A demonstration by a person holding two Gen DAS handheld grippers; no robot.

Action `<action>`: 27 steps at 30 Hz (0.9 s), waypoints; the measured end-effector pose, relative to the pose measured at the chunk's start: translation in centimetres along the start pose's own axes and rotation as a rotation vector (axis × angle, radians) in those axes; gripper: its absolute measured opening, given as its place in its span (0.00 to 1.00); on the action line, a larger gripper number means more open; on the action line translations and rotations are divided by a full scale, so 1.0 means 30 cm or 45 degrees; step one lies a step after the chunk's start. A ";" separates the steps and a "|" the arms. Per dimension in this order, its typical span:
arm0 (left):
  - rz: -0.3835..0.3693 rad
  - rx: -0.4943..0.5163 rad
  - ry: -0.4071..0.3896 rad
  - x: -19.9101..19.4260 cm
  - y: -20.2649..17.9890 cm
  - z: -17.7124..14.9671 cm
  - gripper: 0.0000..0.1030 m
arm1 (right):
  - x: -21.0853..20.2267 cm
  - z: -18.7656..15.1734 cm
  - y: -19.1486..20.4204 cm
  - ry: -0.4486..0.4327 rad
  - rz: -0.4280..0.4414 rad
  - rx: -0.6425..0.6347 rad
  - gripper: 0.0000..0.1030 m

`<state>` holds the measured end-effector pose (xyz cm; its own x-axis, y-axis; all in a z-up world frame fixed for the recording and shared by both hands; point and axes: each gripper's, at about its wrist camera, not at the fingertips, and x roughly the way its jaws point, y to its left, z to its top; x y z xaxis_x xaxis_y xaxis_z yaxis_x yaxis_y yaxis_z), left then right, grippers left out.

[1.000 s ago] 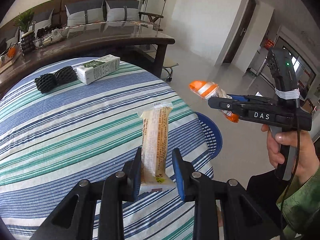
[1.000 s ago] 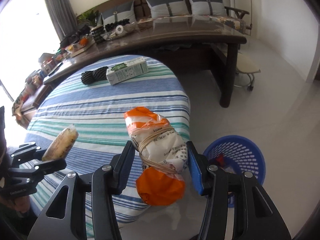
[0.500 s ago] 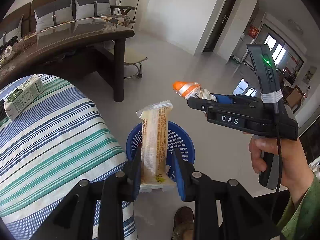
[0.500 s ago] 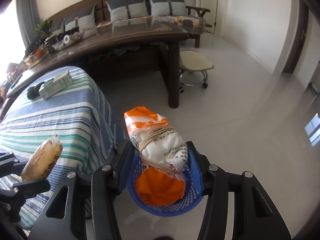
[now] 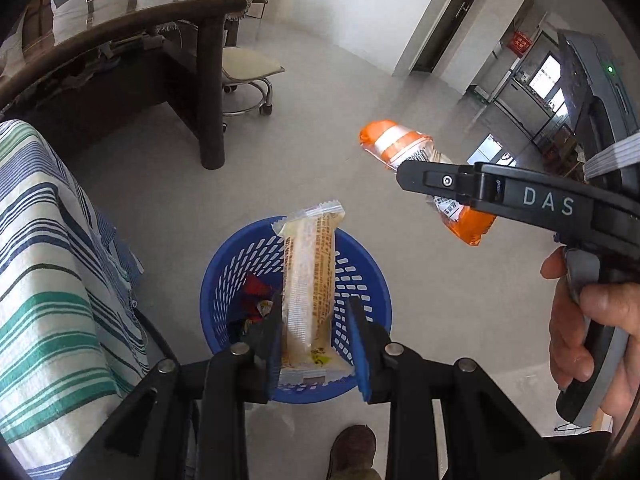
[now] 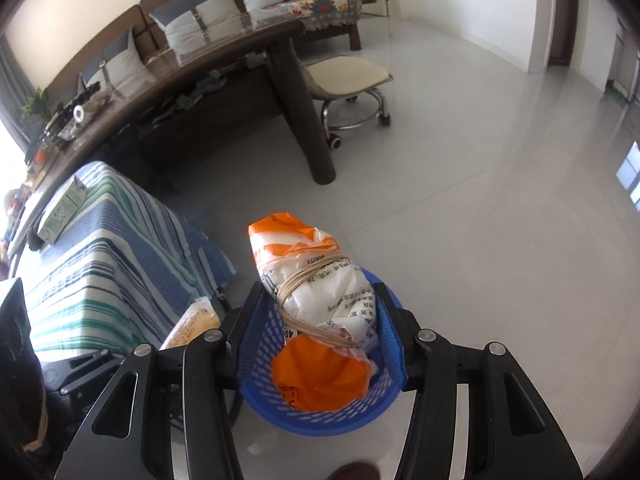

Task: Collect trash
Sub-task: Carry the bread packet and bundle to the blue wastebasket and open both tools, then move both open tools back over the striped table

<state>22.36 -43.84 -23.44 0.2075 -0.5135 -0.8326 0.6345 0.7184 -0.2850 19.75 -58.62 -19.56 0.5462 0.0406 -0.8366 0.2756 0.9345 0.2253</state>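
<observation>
We hold two pieces of trash above a blue plastic basket [image 5: 362, 280] on the floor. Our left hand-held gripper [image 5: 316, 334] pinches a long yellow snack wrapper [image 5: 310, 276] upright, the basket directly below its jaws. Our right hand-held gripper [image 6: 322, 316] clamps an orange-and-white plastic bag [image 6: 320, 304] bound with string, also over the basket. Released off-centre, the light wrapper could drift past the rim. The right hand-held gripper reads "DAS"; the bag's small print is illegible.

- Your left gripper [image 5: 316, 340] holds a pale yellow wrapper [image 5: 308, 280].
- Your right gripper [image 6: 320, 328] holds an orange-and-white packet [image 6: 320, 300].
- Below both, a blue basket [image 5: 360, 276].
- Beside it, a blue-green striped cloth [image 5: 52, 264].
</observation>
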 end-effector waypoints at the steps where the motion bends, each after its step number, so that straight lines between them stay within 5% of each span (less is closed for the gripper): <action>1: 0.005 0.009 0.007 0.016 0.000 0.007 0.29 | 0.009 0.003 -0.012 0.011 0.004 0.012 0.52; 5: 0.010 0.012 0.023 0.076 0.011 0.026 0.30 | 0.043 0.009 -0.058 0.023 0.008 0.067 0.53; 9: -0.020 -0.021 0.050 0.136 0.023 0.033 0.56 | 0.087 0.003 -0.098 0.063 0.054 0.132 0.64; 12: -0.010 -0.042 0.062 0.140 0.030 0.031 0.56 | 0.087 0.005 -0.110 0.057 0.038 0.157 0.68; 16: -0.061 -0.073 -0.001 0.010 0.026 0.014 0.56 | 0.012 0.025 -0.096 -0.031 0.011 0.148 0.75; 22: -0.140 0.023 -0.164 -0.359 0.008 -0.043 0.56 | -0.122 0.056 0.021 -0.184 -0.056 0.048 0.89; 27: -0.047 0.011 -0.291 -0.674 0.113 -0.177 0.69 | -0.217 0.032 0.228 -0.246 0.034 -0.038 0.95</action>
<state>16.36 -28.52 -10.09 0.3465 -0.6328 -0.6924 0.6510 0.6937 -0.3083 18.85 -52.83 -12.09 0.6952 -0.0004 -0.7188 0.2368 0.9443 0.2285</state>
